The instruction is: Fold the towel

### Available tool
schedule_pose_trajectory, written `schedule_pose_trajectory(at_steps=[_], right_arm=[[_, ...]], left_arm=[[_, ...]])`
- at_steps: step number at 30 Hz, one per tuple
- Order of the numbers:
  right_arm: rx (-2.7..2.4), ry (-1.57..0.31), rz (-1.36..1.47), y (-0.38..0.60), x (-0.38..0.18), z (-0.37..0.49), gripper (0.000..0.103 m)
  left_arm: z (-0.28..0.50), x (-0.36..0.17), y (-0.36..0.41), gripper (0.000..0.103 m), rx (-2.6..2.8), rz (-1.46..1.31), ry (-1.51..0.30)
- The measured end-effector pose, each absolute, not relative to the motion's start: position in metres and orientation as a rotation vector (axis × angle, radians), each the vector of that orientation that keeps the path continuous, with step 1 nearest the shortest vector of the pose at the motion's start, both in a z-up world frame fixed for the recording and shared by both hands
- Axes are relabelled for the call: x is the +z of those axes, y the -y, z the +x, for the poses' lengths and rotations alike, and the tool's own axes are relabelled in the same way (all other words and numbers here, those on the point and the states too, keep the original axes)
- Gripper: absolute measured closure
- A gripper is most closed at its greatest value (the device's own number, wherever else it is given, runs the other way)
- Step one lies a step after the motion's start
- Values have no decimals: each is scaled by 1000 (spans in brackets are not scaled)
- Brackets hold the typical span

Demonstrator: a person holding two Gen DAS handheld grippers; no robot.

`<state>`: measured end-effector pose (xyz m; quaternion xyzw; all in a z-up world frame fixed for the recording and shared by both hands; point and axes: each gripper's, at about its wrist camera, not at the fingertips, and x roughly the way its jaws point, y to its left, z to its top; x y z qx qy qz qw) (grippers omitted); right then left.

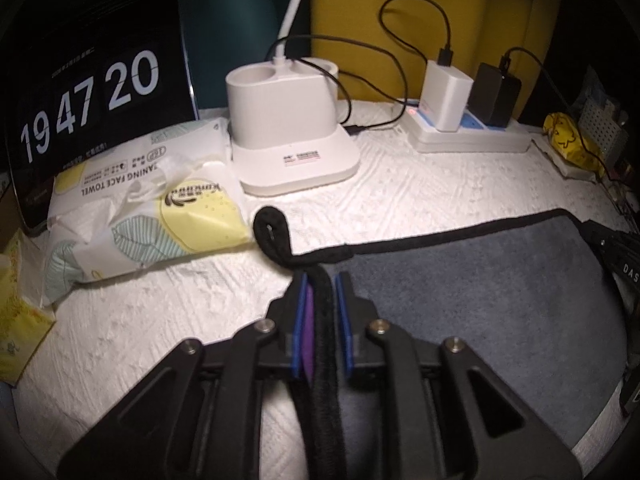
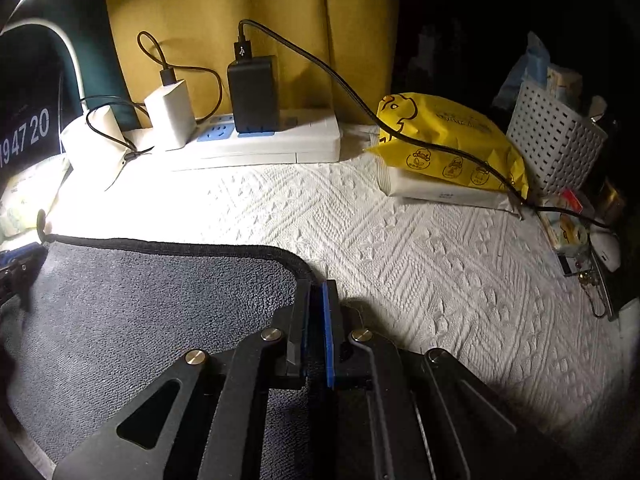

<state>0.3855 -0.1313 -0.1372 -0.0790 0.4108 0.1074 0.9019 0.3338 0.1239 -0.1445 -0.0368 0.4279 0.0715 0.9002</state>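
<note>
A grey towel (image 1: pixel 472 292) with a black stitched hem lies spread on the white textured table cover (image 1: pixel 400 200). Its black hanging loop (image 1: pixel 272 232) sticks out at the far left corner. My left gripper (image 1: pixel 322 280) is shut on the towel's left hem, near that corner. The towel also shows in the right wrist view (image 2: pixel 140 312). My right gripper (image 2: pixel 318 286) is shut on the towel's far right corner. The left gripper's fingers (image 2: pixel 16 268) show at that view's left edge.
Along the back stand a clock display (image 1: pixel 92 92), a face towel pack (image 1: pixel 148 208), a white lamp base (image 1: pixel 292 128) and a power strip (image 2: pixel 256 140) with chargers and cables. A yellow wipes pack (image 2: pixel 448 140) and a white basket (image 2: pixel 556 136) sit at the right.
</note>
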Motion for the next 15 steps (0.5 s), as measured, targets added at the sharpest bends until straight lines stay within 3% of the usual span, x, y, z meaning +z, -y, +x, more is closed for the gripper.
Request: schedule_pose_trajectory(at_steps=[3,7,10,12,15], right_arm=[[223,-847,-156,133,-137,385,92],[190,-843,-135,140,-135,385,72],[188,-846,-132,143,-133,384,68],[185,-839,-137,144,-130,381,63],[187,-839,-139,145,-128,376,57]], left_arm=[[331,-143,-126,84,159,-91,-882],[323,-138,-129,75,155,-85,-865],[318,-131,-129,65,153,-88,-850],[315,-126,-128,40,150,-98,-835],[309,-119,-126,29,144,-109,-825]])
